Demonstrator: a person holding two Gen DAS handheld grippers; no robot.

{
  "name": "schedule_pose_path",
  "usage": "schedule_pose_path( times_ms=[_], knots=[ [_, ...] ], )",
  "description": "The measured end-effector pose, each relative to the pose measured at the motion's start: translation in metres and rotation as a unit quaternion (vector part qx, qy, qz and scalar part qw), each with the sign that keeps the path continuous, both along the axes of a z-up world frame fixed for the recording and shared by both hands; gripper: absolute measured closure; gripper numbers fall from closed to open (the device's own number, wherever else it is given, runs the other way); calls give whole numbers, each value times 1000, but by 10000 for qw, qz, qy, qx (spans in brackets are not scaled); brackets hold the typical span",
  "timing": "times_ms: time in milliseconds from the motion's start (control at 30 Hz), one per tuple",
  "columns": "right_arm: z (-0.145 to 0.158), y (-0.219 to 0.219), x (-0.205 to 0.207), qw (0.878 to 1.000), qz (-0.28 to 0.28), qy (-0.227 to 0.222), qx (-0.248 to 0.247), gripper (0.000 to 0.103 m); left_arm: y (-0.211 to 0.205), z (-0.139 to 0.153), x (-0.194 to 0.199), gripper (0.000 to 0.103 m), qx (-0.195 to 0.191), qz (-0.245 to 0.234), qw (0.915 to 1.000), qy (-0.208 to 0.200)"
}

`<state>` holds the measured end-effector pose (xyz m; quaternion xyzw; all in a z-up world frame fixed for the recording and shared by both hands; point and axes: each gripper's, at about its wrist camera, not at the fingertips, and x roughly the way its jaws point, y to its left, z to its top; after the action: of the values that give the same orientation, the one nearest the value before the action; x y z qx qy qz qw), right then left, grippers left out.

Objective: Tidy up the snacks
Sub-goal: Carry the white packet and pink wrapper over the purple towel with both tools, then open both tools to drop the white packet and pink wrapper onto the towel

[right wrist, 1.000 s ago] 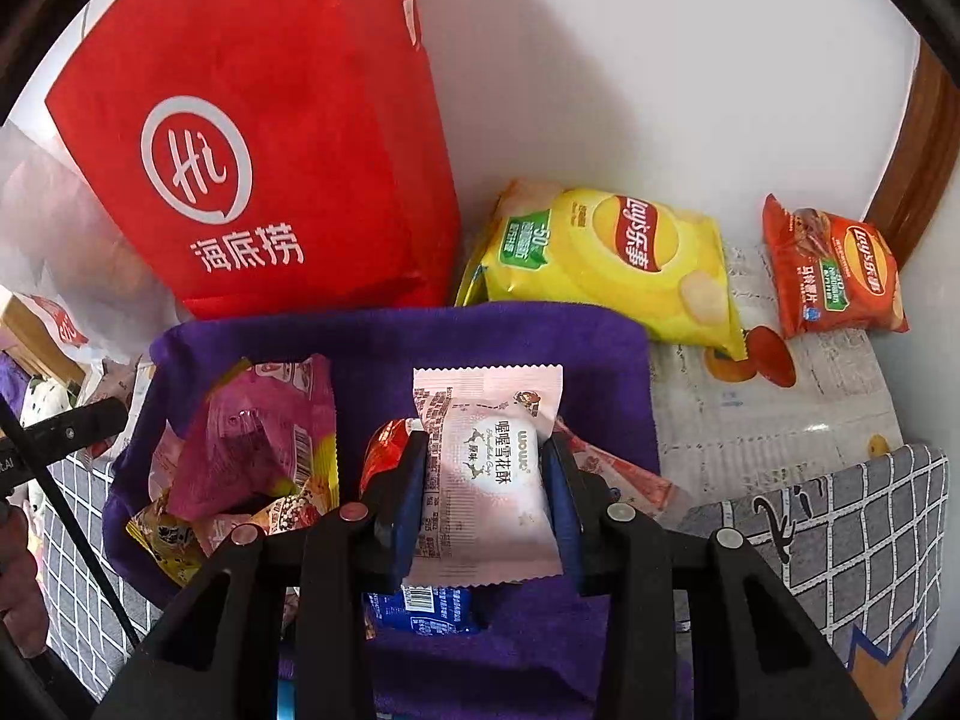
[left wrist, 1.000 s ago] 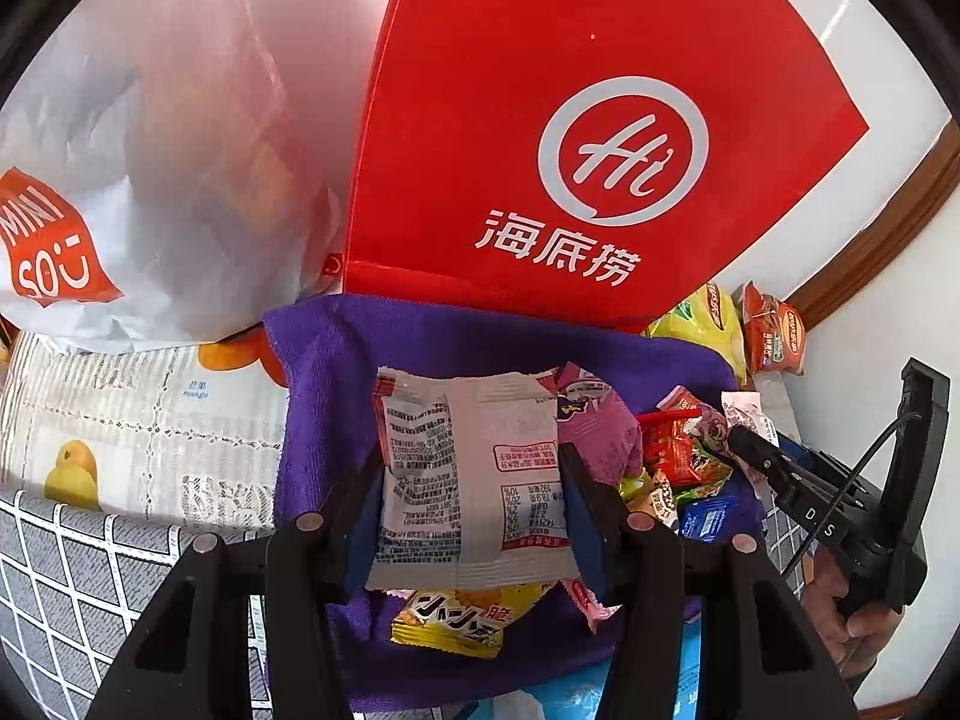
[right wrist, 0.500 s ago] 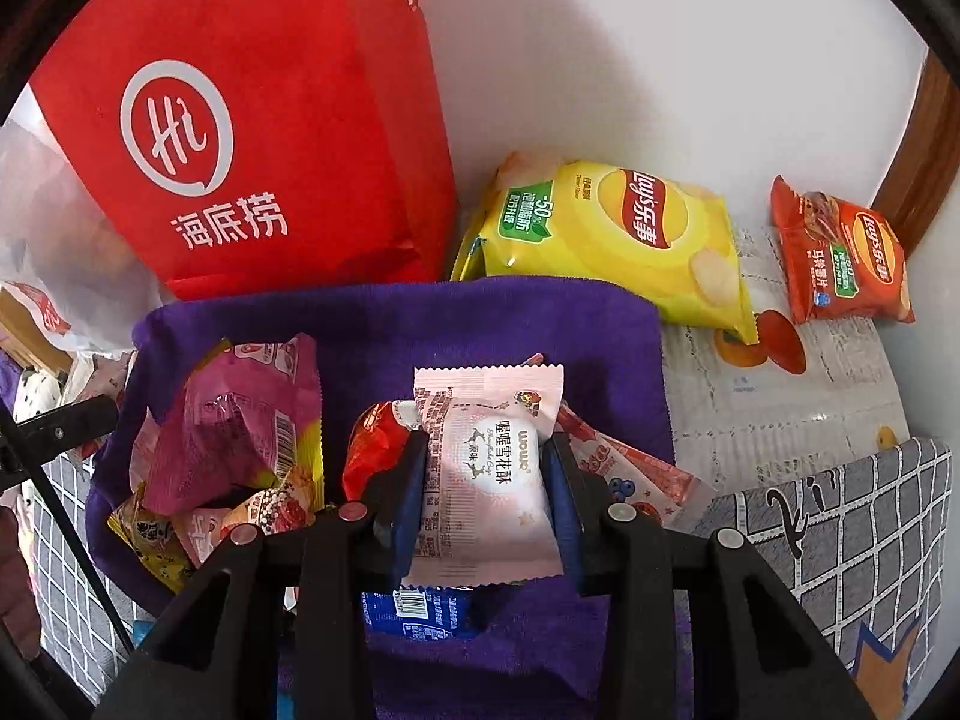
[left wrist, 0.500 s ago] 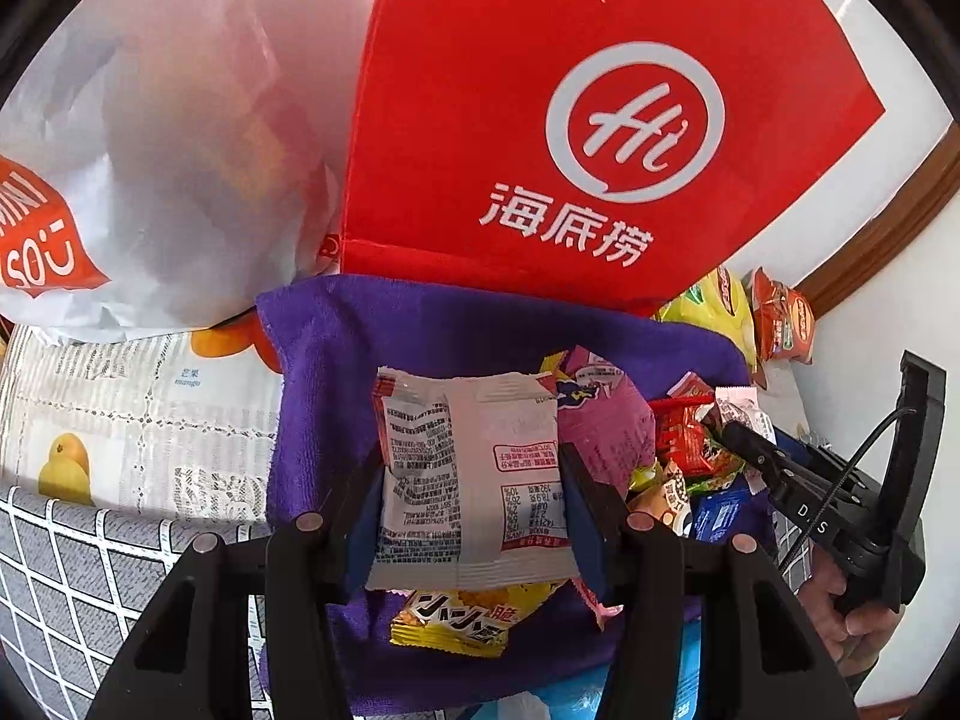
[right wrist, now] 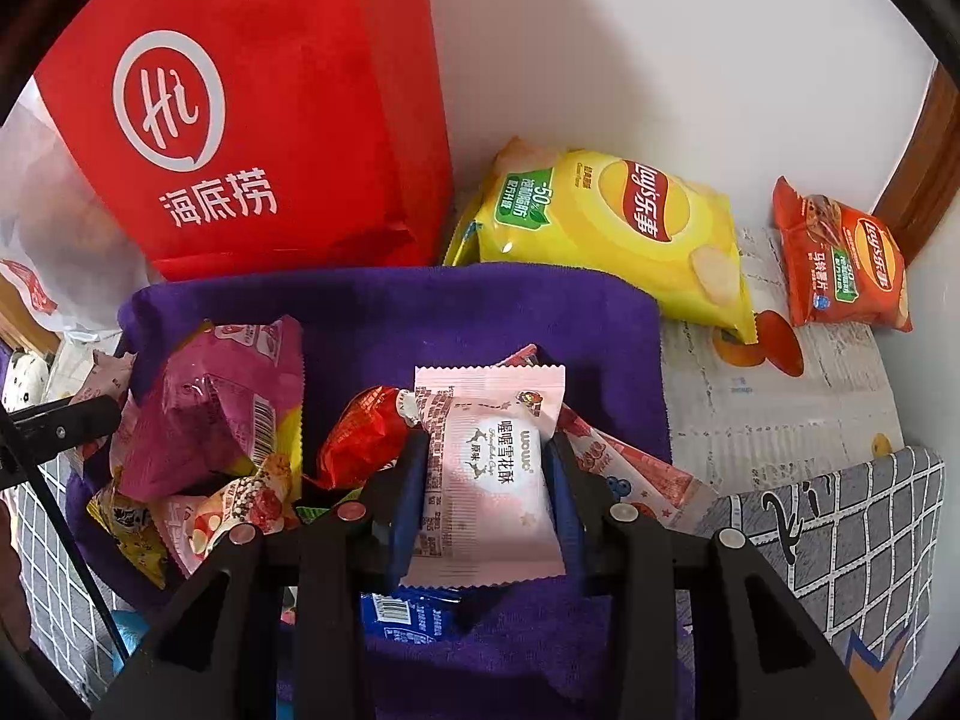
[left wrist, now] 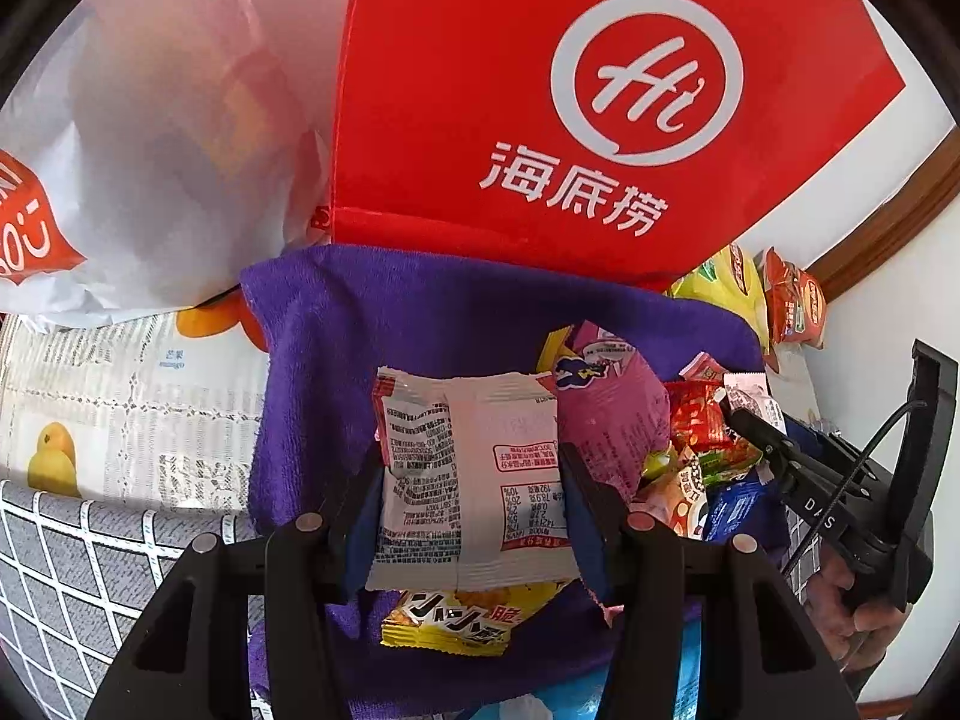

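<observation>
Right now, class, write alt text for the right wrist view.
The right gripper clamps a pale pink snack packet above a purple towel strewn with small snacks. Behind stand a red paper bag and a yellow crisp bag.

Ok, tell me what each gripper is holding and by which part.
The left gripper clamps a white snack packet by its side edges, back facing the camera. The right gripper clamps a pink snack packet likewise, across its middle.
</observation>
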<state>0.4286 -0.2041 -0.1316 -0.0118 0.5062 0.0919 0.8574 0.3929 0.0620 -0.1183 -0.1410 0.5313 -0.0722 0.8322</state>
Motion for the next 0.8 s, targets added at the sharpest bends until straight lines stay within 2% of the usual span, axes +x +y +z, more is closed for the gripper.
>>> schedule_pose_path(
  times_ms=[700,800],
  knots=[
    [-4,1,3,9999,-21,-43,-126,62,-29,-17,11,51,360,-203,9989,239],
    [-1,5,0,9996,-3,-103,-252,61,-29,-17,12,42,324,-191,9990,256]
  ],
)
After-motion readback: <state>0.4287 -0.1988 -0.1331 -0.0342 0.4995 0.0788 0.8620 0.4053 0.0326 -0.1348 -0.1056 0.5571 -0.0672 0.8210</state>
